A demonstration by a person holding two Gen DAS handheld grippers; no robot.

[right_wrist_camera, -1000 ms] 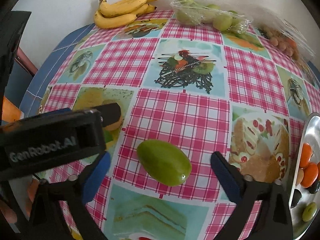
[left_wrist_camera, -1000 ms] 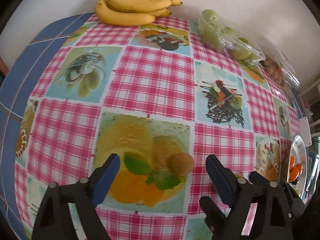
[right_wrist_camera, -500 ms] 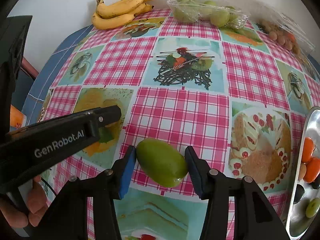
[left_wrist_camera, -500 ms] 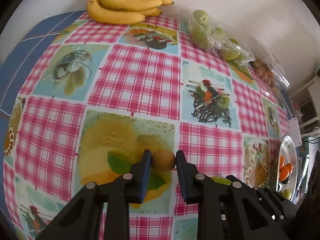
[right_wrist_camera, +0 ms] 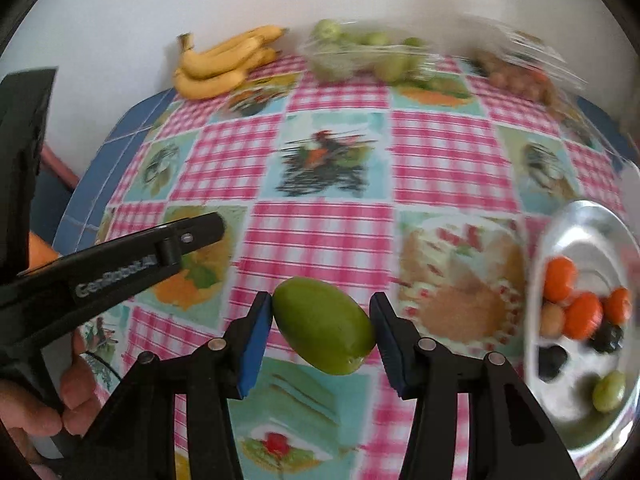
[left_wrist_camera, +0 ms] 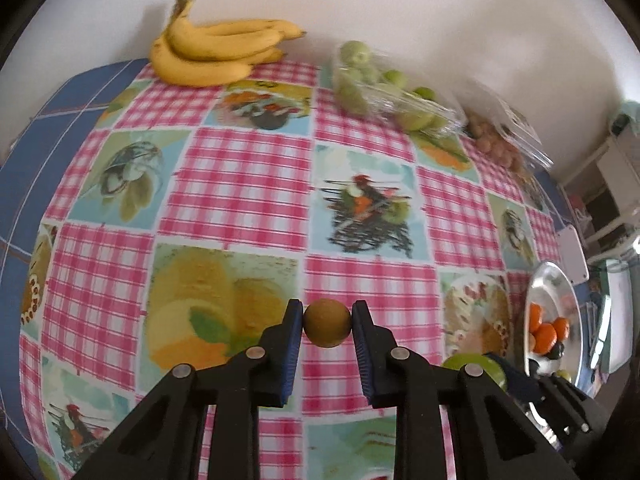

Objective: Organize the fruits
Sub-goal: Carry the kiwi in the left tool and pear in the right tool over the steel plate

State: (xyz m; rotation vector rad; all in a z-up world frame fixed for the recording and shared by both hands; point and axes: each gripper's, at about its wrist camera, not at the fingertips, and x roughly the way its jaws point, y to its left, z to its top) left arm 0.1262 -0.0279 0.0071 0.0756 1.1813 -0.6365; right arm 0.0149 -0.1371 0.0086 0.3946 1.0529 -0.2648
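The left gripper (left_wrist_camera: 327,322) has its blue-padded jaws clamped on a small round brown fruit (left_wrist_camera: 327,323), both pads pressing its sides, the fruit held clear of the pink-checked tablecloth with printed food pictures (left_wrist_camera: 240,184). The right gripper (right_wrist_camera: 320,330) is closed around a large oval green fruit (right_wrist_camera: 325,326) — the left pad touches one end and the right pad meets the other, the fruit lying tilted between them above the cloth.

The landmark here is the shiny oval metal tray (right_wrist_camera: 580,232) at the right edge of the table. It holds several orange round fruits (right_wrist_camera: 582,314), a pale round one, two dark ones and one small green fruit (right_wrist_camera: 609,391). The green fruit in the right gripper hangs just left of the tray, with a printed cake square of the cloth between them. The brown fruit in the left gripper is further left of the tray (left_wrist_camera: 552,280), beyond the green fruit (left_wrist_camera: 474,364), which shows in the left wrist view just beside the tray's near rim.

Far across the table from the tray, against the white wall, lie a bunch of yellow bananas (left_wrist_camera: 218,54), a clear plastic bag of green round fruits (left_wrist_camera: 384,88) and a clear plastic bag of small brownish fruits (left_wrist_camera: 500,140) — the bananas farthest left of it. A person's hand (right_wrist_camera: 60,400) grips the left gripper's black handle, low in the right wrist view.
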